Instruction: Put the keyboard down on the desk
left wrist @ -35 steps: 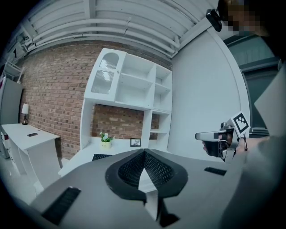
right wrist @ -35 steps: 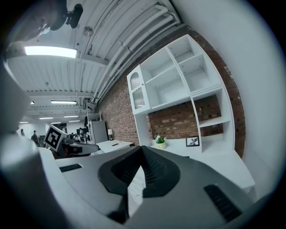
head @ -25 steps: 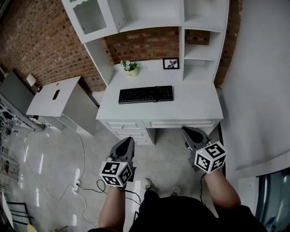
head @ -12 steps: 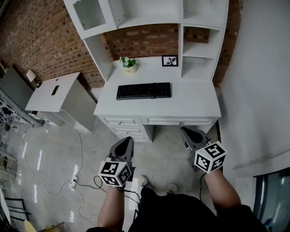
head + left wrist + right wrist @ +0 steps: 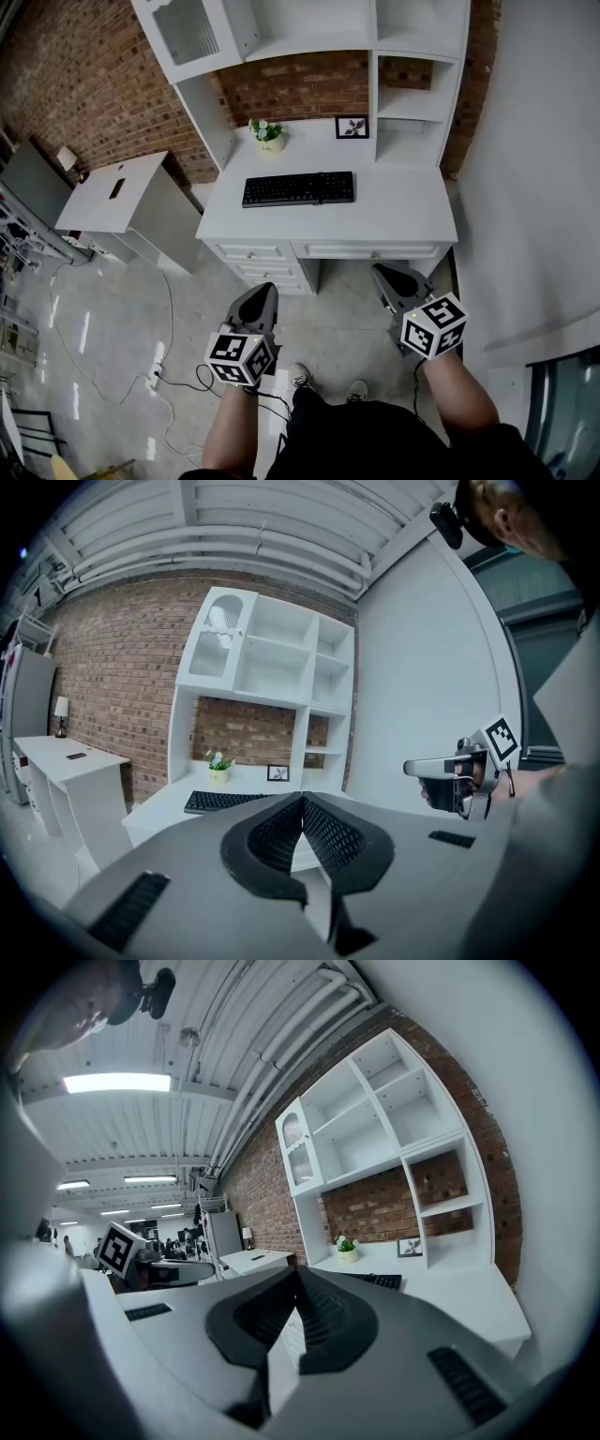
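A black keyboard (image 5: 298, 188) lies flat on the white desk (image 5: 394, 220), left of its middle; it also shows far off as the keyboard (image 5: 225, 801) and the keyboard (image 5: 375, 1281). My left gripper (image 5: 262, 293) and right gripper (image 5: 382, 275) hover over the floor in front of the desk's drawers, well short of the keyboard. Both are shut with nothing between the jaws, as the left gripper (image 5: 302, 800) and the right gripper (image 5: 297, 1272) show in their own views.
On the desk's back stand a small potted plant (image 5: 268, 134) and a framed picture (image 5: 352, 127), under white shelves (image 5: 412, 98). A lower white side table (image 5: 112, 195) stands to the left. Cables (image 5: 178, 375) lie on the floor. A white wall (image 5: 539, 169) runs along the right.
The head view has shifted slightly, so the desk sits a little higher in frame. Both grippers stay where they were, still shut.
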### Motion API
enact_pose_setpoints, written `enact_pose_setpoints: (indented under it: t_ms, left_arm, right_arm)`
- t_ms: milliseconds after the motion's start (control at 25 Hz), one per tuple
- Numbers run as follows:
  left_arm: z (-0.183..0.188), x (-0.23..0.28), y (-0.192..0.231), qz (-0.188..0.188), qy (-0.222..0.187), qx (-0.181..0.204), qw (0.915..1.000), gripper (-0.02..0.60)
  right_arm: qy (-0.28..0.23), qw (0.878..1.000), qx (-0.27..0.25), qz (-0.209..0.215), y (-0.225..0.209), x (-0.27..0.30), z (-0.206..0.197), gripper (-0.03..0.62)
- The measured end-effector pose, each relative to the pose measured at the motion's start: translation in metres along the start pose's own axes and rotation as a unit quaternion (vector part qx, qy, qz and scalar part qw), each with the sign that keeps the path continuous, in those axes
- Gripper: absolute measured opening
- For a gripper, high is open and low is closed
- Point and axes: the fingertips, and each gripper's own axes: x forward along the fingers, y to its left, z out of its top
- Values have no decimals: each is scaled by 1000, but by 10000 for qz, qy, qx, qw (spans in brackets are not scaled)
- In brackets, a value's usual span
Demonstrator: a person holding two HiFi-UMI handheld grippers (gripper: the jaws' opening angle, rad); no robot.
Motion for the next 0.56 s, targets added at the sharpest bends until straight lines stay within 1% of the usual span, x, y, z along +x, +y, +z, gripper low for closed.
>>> enact_pose_setpoints:
  t_ms: [560]
  left_arm:
    - [4,0,-3,-43,-44,3,10000,20]
  right_arm:
    - [-27,10000,-7,12,3,0,2,17]
